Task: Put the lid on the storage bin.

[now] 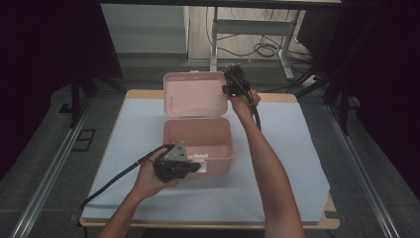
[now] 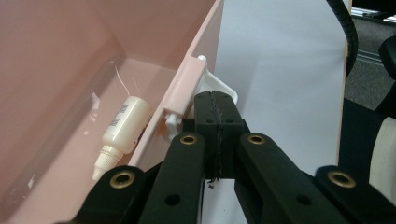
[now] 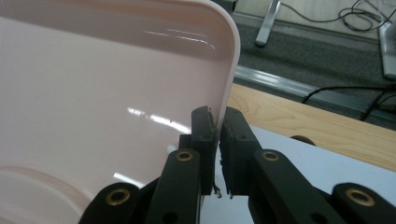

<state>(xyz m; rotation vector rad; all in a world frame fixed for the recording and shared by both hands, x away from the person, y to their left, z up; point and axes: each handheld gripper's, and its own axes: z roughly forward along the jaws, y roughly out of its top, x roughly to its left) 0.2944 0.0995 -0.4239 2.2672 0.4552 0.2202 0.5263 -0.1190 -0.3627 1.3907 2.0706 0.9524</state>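
A pink plastic box (image 1: 220,148) stands open mid-table with its lid (image 1: 193,94) raised upright behind it. Inside the box (image 2: 56,56), by the front wall, lies a small cream dropper bottle (image 2: 126,123). My left gripper (image 1: 198,166) sits at the box's front wall, jaws shut. In the left gripper view its tips (image 2: 215,100) rest against the white latch (image 2: 224,88), with nothing seen between the pads. My right gripper (image 1: 226,90) is at the lid's right edge. In the right gripper view the gripper (image 3: 217,123) has its pads closed on the lid's (image 3: 93,93) thin rim.
A pale blue sheet (image 1: 297,148) covers the wooden table, whose bare edge (image 3: 303,116) runs behind the lid. Beyond the table stand desk legs and floor cables (image 1: 267,49). Each gripper's black cable trails across the sheet.
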